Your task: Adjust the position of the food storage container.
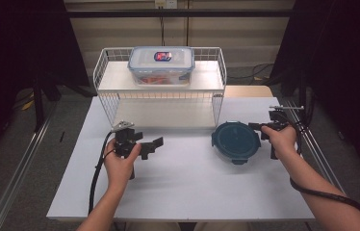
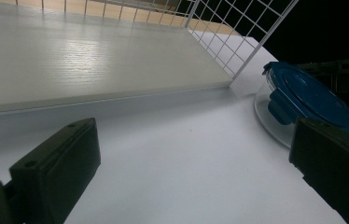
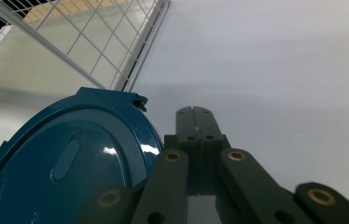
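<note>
Round container (image 1: 236,142) sits right of centre on the table (image 1: 178,183); right tongs (image 1: 264,127) closed empty beside its rim, left tongs (image 1: 151,147) wide. Approach stage; grasping likely needs reopening.

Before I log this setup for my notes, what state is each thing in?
Round container: dark blue lid on, standing on the table.
Rectangular container: lid on, on the rack's top shelf.
Left tool: open, empty.
Right tool: shut, empty, beside the round container.
</note>
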A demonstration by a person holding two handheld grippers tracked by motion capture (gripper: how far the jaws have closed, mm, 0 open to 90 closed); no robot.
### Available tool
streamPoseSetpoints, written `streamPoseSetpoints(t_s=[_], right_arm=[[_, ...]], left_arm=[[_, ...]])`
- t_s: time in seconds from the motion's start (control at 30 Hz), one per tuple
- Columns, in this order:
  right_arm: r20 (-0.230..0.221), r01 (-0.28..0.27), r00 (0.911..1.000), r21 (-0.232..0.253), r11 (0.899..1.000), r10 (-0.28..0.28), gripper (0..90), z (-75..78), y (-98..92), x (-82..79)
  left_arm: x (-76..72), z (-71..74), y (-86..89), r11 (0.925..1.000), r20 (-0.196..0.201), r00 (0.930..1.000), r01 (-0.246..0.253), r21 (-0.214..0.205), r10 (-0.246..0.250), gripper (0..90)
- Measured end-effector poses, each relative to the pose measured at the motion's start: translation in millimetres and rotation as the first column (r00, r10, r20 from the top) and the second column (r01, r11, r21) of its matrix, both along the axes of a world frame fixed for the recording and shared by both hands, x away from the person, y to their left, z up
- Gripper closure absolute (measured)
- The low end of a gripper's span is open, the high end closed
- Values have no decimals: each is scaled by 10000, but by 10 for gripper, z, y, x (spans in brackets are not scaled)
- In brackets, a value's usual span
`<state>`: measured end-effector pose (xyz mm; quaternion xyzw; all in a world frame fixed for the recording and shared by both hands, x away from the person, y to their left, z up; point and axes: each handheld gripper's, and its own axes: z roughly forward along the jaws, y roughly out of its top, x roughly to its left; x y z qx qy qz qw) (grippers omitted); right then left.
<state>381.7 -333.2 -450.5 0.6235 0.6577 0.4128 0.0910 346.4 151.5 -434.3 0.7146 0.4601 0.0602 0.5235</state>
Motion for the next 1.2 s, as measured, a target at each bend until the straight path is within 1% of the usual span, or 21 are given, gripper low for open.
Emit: streamPoseSetpoints(t_s=[0.13,0.27,0.37,0.47,0.5,0.57,0.6,0.63,0.7,0.73,0.77,0.8,0.83,0.93,1.03,1.2], right_arm=[[40,-80,10000,70,9999,80,900,-6,46,-39],[122,-45,9999,169,9998,43,900,-21,57,-71],[89,-53,9999,242,9997,50,900,-21,64,-95],[78,-106,9999,130,9999,105,900,-12,76,-123],[66,-135,9999,170,9998,134,900,-12,80,-128],[108,-178,9998,196,9996,176,900,-18,95,-148],[51,-150,9999,271,9995,149,900,-17,101,-156],[144,-193,9997,220,9996,190,900,-23,100,-161],[60,-223,9997,337,9992,221,900,-22,112,-178],[112,-226,9997,320,9992,222,900,-26,115,-184],[70,-232,9997,384,9990,229,900,-23,130,-193],[115,-281,9995,298,9992,278,900,-24,133,-197],[77,-318,9995,365,9988,315,900,-22,152,-208],[109,-411,9991,344,9986,408,900,-25,195,-229],[122,-441,9990,458,9980,436,900,-32,223,-244],[116,-548,9985,385,9978,543,900,-29,272,-277]], left_arm=[[-3,-1,-8,10000,-22,10000,-7,-4,7,18],[-8,1,-12,10000,-20,10000,-17,-14,17,19],[-13,7,-9,10000,9,10000,-17,69,17,18],[-13,5,-12,10000,5,10000,51,13,-51,18],[-13,3,-19,10000,-7,10000,4,-22,-4,18],[-13,2,-24,10000,-2,10000,6,35,-6,18],[-13,2,-26,10000,1,10000,11,53,-11,18],[-14,2,-27,10000,0,10000,16,52,-16,19],[-14,2,-28,10000,-5,10000,43,23,-43,18],[-15,3,-27,10000,-2,10000,65,18,-65,18],[-15,4,-28,10000,-3,10000,62,7,-62,18],[-16,6,-27,10000,-2,10000,30,10,-30,18],[-17,7,-28,10000,-10,10000,-4,13,4,18],[-18,8,-27,10000,-3,10000,-29,6,29,18],[-20,9,-27,10000,-13,10000,43,-3,-43,18],[-20,5,-32,9999,-47,9999,100,2,-100,18]])
